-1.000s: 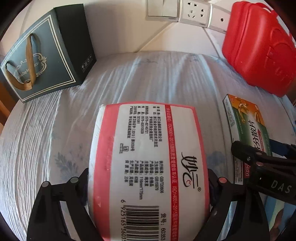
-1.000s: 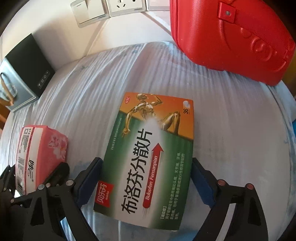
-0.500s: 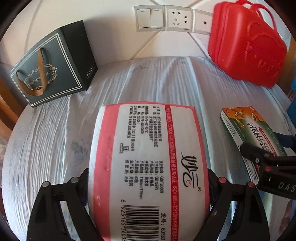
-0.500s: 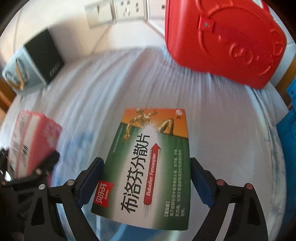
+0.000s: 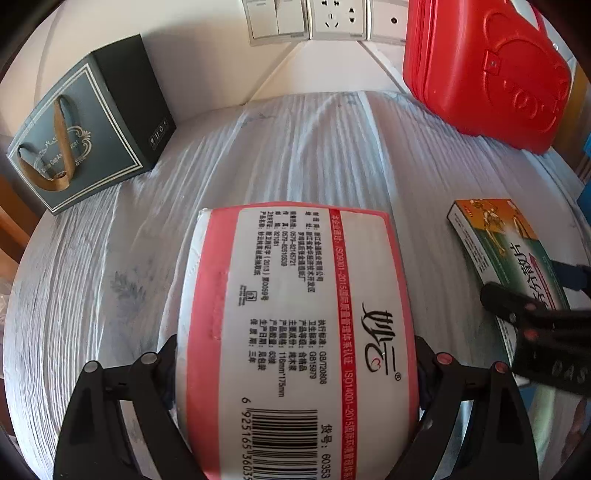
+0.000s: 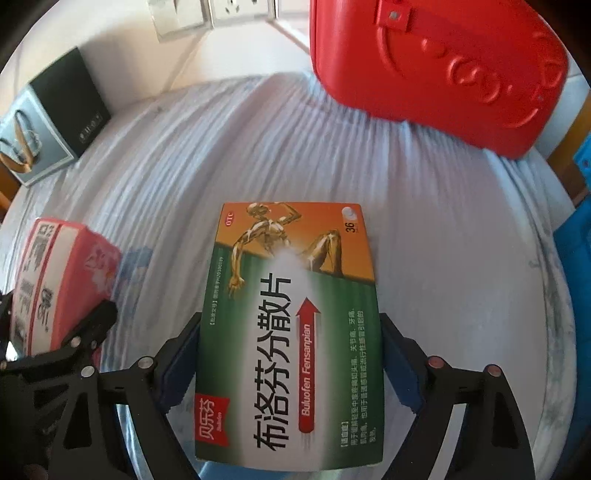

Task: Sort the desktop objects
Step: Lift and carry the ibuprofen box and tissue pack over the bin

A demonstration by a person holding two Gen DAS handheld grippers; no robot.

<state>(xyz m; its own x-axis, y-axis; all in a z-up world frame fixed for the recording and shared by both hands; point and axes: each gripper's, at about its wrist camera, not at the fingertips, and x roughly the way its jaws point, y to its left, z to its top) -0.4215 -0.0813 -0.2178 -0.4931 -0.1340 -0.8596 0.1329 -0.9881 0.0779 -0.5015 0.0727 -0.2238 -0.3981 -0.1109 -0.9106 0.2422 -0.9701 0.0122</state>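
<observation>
The near end of the tissue pack (image 5: 295,332) runs off the frame at 6 o'clock in the left wrist view, its barcode cut short; the pads gripping it are hidden behind its bulging sides. In the right wrist view the scene is somewhat blurred, and the medicine box (image 6: 291,332) covers the cloth beneath it. The tissue pack's long axis runs 6 to 12 o'clock, lying straight along the fingers, printed label upward. The medicine box lies likewise 6 to 12, slightly canted toward 1 o'clock, face up, orange end farthest out. Both are carried above the pale striped tablecloth (image 5: 110,258). The left gripper (image 5: 295,373) points steeply downward and is pinching the tissue pack by its long sides. The right gripper (image 6: 290,354), also angled steeply down, has its blue pads against the box's edges, jaws closing on it. Beyond, a red case (image 5: 491,74) stands at 1 o'clock, a dark gift bag (image 5: 85,129) at 10 o'clock, and wall sockets (image 5: 332,18) at 12.
</observation>
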